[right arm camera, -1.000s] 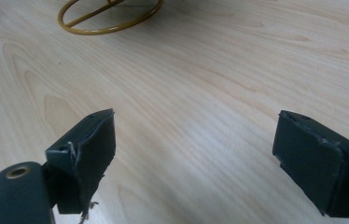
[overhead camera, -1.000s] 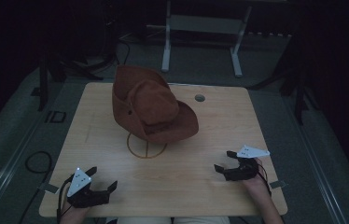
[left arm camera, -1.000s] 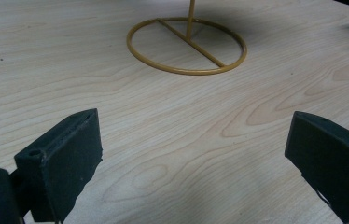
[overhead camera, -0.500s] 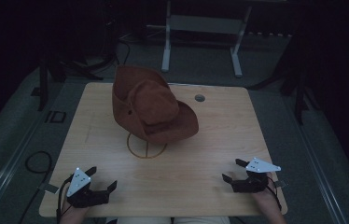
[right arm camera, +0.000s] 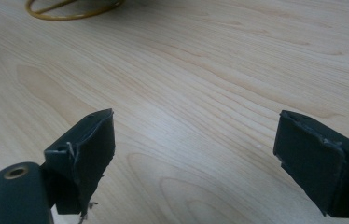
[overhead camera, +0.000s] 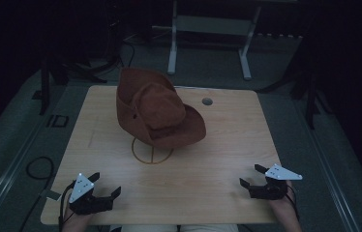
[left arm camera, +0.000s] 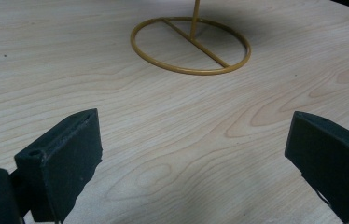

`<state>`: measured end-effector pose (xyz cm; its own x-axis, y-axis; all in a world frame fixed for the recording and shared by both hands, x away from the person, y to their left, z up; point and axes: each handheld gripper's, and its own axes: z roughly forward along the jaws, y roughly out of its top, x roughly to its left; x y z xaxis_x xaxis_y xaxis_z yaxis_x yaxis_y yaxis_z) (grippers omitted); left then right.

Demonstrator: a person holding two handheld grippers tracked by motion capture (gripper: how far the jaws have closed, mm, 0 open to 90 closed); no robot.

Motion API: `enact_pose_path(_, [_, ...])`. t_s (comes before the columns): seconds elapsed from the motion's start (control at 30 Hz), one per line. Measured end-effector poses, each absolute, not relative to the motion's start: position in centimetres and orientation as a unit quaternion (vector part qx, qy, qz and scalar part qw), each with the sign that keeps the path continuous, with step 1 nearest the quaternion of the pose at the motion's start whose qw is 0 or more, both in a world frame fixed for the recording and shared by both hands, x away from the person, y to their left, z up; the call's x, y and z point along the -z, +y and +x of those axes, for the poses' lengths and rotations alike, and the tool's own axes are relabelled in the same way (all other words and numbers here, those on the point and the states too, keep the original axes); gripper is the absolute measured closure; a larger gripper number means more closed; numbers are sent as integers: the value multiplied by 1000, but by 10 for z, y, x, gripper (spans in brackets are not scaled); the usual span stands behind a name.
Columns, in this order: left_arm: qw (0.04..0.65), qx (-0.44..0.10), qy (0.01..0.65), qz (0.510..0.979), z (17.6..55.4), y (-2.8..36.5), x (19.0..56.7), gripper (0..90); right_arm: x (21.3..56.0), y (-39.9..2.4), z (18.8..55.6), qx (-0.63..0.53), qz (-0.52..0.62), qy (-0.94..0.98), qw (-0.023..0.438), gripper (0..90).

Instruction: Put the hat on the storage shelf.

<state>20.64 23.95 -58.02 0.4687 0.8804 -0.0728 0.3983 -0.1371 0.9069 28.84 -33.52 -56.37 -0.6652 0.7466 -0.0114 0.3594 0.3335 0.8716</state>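
with both the left gripper (overhead camera: 102,190) and right gripper (overhead camera: 253,176) spread wide and empty, well short of the brown hat (overhead camera: 157,113), approach its brim evenly from both sides.

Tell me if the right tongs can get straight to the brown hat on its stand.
Probably yes. The right tongs sit open near the table's front edge, and only bare wood lies between them and the brown hat on its stand.
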Motion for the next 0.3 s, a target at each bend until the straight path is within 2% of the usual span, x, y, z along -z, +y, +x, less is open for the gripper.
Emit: enact_pose_path(0.3, [479, -251, 450, 710, 206, 240, 580, 46, 564, -337, 289, -463, 353, 786, 210, 124])
